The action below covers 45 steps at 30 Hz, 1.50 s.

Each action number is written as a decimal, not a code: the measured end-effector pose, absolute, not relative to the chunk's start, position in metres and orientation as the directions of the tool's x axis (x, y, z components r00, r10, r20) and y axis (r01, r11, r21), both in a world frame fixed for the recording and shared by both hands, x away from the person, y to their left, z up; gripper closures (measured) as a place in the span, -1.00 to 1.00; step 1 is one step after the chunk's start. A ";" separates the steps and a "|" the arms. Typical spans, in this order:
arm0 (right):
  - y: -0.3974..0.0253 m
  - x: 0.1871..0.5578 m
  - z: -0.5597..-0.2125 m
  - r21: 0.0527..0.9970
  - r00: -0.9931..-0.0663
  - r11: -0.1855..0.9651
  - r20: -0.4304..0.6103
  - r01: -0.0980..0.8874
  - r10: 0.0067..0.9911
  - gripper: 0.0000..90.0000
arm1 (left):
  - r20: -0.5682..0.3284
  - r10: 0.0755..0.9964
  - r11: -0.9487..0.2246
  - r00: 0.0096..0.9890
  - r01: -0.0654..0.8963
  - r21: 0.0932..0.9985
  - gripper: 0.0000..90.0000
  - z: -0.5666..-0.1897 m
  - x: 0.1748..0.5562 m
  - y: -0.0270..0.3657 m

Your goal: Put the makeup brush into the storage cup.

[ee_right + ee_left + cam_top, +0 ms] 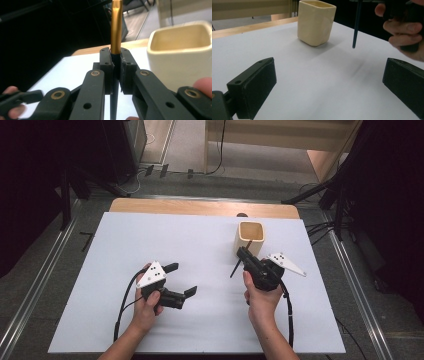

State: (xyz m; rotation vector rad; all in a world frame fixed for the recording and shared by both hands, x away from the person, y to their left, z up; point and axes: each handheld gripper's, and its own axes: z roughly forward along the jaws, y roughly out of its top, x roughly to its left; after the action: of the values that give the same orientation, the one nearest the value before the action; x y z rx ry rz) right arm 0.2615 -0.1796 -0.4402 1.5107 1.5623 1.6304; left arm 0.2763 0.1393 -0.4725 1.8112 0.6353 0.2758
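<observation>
Right tongs [243,254] clamped on pen [234,268], tip clear of worktop [200,235], just at 6 o'clock of cream cup [250,237]. Left tongs [181,280] wide open, empty, 8 o'clock of cup.

Left half of table [150,235]: bare white surface, free to pass
Cup [250,238]: upright near far right edge, the one standing obstacle
Pen [235,266]: hangs from right gripper [243,254] just beside cup, tip above table
Between grippers: open strip of table, left gripper [182,280] well apart from cup
</observation>
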 end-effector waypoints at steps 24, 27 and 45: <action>-0.199 0.282 -0.412 0.955 -0.325 -0.136 0.220 0.262 0.920 0.87 | -0.063 0.637 -0.190 0.769 0.235 0.953 -1.00 -0.476 0.266 0.207; -0.204 0.288 -0.410 0.954 -0.317 -0.147 0.228 0.260 0.921 0.87 | -0.057 0.645 -0.192 0.762 0.233 0.953 -1.00 -0.477 0.264 0.213; -0.229 0.319 -0.399 0.956 -0.248 -0.175 0.233 0.236 0.940 0.87 | -0.056 0.710 -0.180 0.702 0.257 0.950 -1.00 -0.483 0.257 0.252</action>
State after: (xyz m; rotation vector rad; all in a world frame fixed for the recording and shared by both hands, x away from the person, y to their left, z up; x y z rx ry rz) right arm 0.3191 -0.2289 -0.3994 1.3849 1.4731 1.4687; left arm 0.2573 0.2521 -0.4830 1.7512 0.7728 0.4863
